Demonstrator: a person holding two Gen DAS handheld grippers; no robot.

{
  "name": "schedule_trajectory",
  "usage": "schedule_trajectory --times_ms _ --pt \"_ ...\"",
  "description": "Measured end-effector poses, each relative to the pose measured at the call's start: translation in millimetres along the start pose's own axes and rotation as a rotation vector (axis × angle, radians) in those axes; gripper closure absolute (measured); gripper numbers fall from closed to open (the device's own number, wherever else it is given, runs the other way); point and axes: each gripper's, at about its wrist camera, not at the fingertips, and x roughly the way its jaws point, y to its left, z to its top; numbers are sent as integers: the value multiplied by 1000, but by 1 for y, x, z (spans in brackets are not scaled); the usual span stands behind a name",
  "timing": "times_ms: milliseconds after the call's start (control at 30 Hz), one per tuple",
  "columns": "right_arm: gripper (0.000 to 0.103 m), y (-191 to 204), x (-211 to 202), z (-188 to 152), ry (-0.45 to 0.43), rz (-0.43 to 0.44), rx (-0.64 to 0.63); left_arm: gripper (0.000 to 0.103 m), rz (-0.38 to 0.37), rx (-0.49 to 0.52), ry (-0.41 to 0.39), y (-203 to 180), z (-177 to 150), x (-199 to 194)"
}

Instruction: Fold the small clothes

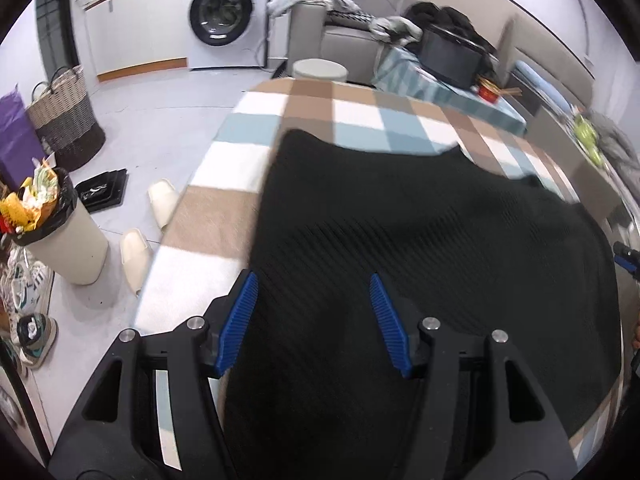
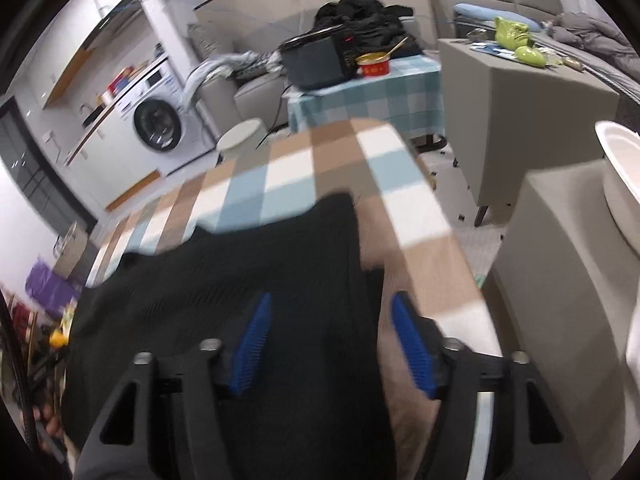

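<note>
Both wrist views, one moment. We see a black ribbed garment (image 1: 420, 248) spread flat on the checked cloth (image 1: 256, 128) covering the table; in the left view it fills the frame from centre to 5 o'clock, in the right view (image 2: 240, 264) from centre to 8 o'clock. Left gripper (image 1: 314, 284): jaws spread wide, blue pads over the garment's left edge, gripping nothing. Right gripper (image 2: 332, 304): jaws likewise spread, straddling the garment's right edge, w/ one pad over fabric, the other over cloth. Whether pads touch fabric we cannot tell. Bkgd: washing machine (image 1: 224, 12) at 11 o'clock (left view), bin (image 1: 64, 232) at 9.
</note>
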Motion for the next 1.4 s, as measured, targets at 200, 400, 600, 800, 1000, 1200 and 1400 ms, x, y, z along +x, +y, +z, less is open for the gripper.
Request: schedule_trajectory --times_ms 200,400,600,800,1000,1200,1400 --pt "36 -7 -21 -40 58 7 -3 32 -6 59 36 -15 -27 -12" --pt "36 -20 -52 -90 97 50 50 23 4 37 41 -8 -55 -36" --pt "36 -33 -73 -130 98 86 127 23 11 -10 54 8 -72 -46" --pt "37 -27 -72 -139 94 108 125 23 -17 -13 77 9 -87 -46" --pt "94 3 -94 -123 7 150 19 23 -17 -1 80 7 -91 -51" --pt "99 -2 -86 -132 104 -102 -78 23 -8 20 95 8 -99 -55" --pt "82 -8 -89 -130 73 -37 2 26 -30 6 104 12 -101 -56"
